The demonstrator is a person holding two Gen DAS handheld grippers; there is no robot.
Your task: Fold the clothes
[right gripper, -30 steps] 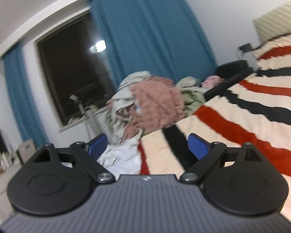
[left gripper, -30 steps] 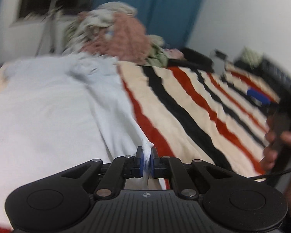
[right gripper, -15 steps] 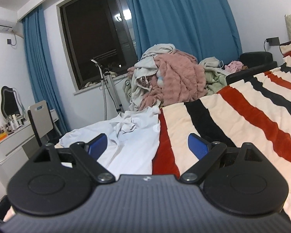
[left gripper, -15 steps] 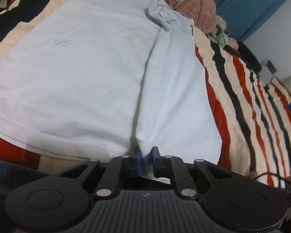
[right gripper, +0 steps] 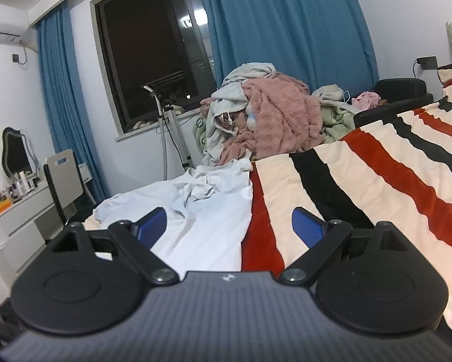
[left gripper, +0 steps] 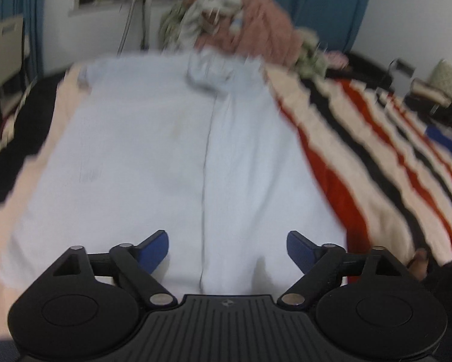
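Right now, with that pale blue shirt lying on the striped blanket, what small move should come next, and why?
Probably shift the left gripper, its jaws opening with nothing between them, toward the pale blue shirt's unfolded left side: only the right side looks folded in.

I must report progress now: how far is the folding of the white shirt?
Done: one side of the white shirt lies folded over. In hand: nothing; the left tongs are opening above it, the right tongs are open. Left: the remaining folds, then the clothes pile.
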